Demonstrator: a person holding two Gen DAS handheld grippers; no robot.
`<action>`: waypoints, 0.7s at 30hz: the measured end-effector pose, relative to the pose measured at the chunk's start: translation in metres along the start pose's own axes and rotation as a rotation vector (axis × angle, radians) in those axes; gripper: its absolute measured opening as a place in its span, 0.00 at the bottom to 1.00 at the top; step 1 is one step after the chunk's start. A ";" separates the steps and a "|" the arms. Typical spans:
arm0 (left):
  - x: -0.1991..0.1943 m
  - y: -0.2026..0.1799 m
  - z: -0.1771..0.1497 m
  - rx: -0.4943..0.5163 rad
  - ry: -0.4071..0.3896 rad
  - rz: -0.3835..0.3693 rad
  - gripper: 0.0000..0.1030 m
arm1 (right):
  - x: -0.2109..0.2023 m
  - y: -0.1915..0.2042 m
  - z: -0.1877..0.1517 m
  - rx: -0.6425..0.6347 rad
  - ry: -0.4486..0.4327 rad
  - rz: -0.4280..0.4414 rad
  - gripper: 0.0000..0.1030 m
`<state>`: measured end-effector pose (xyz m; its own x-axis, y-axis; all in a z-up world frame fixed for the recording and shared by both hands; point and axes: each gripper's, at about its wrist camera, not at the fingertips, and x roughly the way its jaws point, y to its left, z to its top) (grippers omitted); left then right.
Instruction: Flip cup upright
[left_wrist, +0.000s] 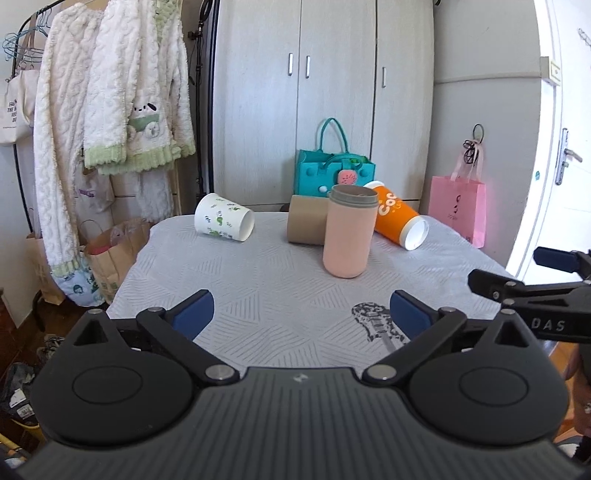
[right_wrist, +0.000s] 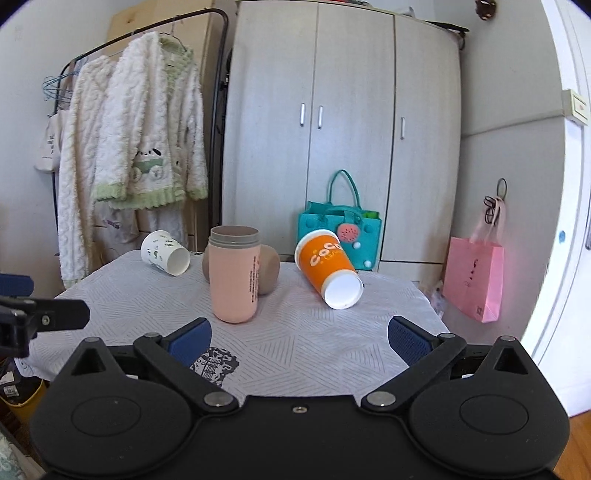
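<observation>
Standing upright near the middle of the table (left_wrist: 221, 280), a pink cup (left_wrist: 349, 230) with a grey rim is seen, mouth upward; in the right wrist view the same pink cup (right_wrist: 234, 273) appears left of centre. Three further cups are shown lying on their sides. A brown cup (left_wrist: 306, 225) is placed directly behind the pink cup and is partly hidden by it; whether the two touch cannot be told. An orange cup (left_wrist: 397, 218) is tipped with its white mouth turned toward the camera and to the right, just behind and right of the pink cup. A white cup with green print (left_wrist: 225, 221) is set apart at the far left of the table, its mouth facing right. The table is covered by a pale cloth with a line pattern and a printed guitar motif (left_wrist: 376, 325).

The left gripper (left_wrist: 301, 314) is held low over the near edge of the cloth, its blue-padded fingers spread wide with nothing between them. The right gripper (right_wrist: 299, 336) is likewise held with fingers parted and nothing grasped, well short of the cups.

Behind the table, a teal bag (left_wrist: 332, 173), a pink paper bag (left_wrist: 458, 208), a grey wardrobe (left_wrist: 325, 92) and fleece garments on a rack (left_wrist: 110, 110) are visible.
</observation>
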<state>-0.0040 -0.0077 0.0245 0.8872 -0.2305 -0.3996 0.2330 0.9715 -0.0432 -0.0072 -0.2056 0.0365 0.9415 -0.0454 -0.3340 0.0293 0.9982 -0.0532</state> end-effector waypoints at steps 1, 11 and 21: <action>0.000 0.000 -0.001 -0.002 0.002 0.007 1.00 | 0.000 0.000 0.000 0.004 0.002 -0.001 1.00; 0.005 0.004 -0.004 -0.033 0.038 0.061 1.00 | -0.002 -0.002 -0.007 0.022 0.020 -0.039 1.00; 0.007 -0.003 -0.010 -0.008 0.049 0.076 1.00 | -0.005 -0.008 -0.010 0.049 0.025 -0.087 1.00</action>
<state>-0.0027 -0.0119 0.0133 0.8818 -0.1532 -0.4460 0.1621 0.9866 -0.0185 -0.0153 -0.2133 0.0296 0.9261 -0.1322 -0.3535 0.1273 0.9912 -0.0370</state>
